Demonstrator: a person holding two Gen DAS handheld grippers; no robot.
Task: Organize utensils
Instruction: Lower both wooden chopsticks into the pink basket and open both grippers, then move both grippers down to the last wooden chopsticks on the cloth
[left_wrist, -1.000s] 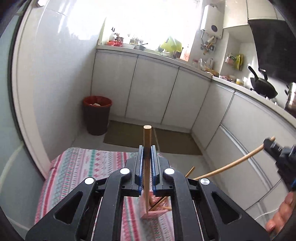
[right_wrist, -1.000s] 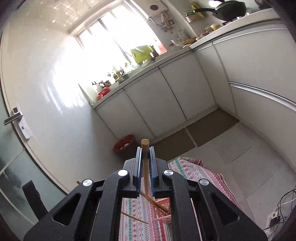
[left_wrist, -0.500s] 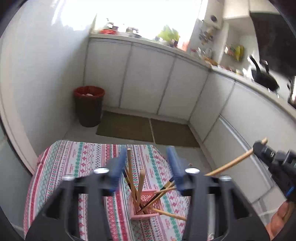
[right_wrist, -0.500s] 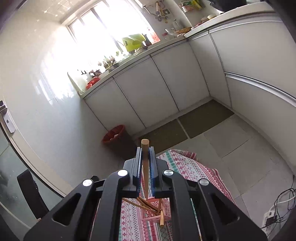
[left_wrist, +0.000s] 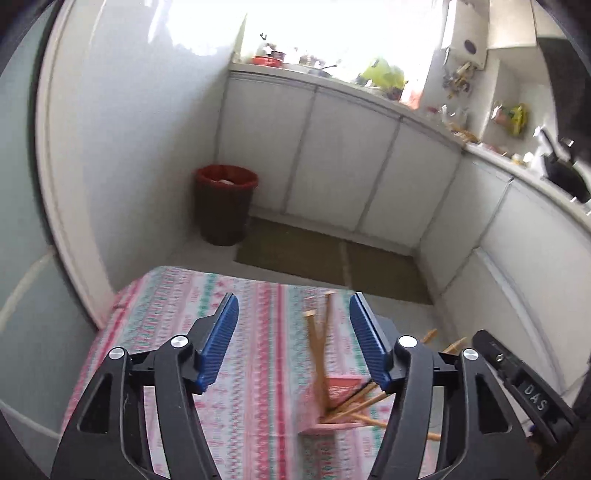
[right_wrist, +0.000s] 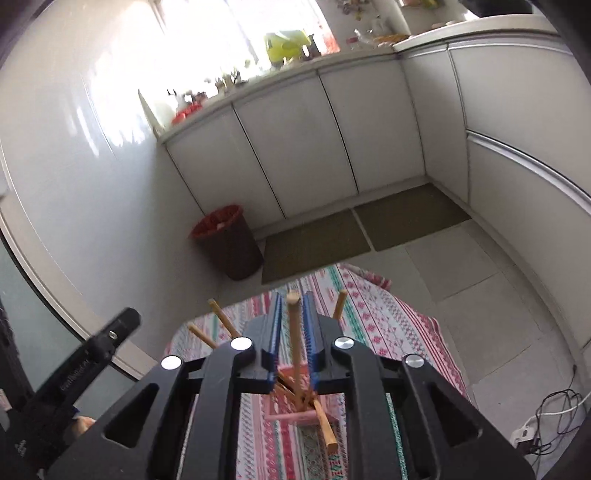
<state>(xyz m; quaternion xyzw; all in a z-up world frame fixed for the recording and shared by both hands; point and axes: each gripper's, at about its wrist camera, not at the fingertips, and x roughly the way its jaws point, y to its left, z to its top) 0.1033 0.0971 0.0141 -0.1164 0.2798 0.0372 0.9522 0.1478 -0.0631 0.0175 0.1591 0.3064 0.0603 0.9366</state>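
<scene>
On striped tablecloth (left_wrist: 177, 314), pink holder (left_wrist: 341, 387) of chopsticks (left_wrist: 319, 350), left tool (left_wrist: 293, 338) opening empty, right tool (right_wrist: 293, 332) opening around 1 chopstick (right_wrist: 294, 325).

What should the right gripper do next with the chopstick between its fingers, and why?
Probably let the fingers finish opening, then lift away. The right gripper is opening around an upright chopstick whose lower end already sits in the pink holder with the others, so it seems delivered.

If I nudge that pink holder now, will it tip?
Probably. The pink holder looks small and light, and the chopsticks splay well past its rim. The striped cloth beneath may also slide.
</scene>
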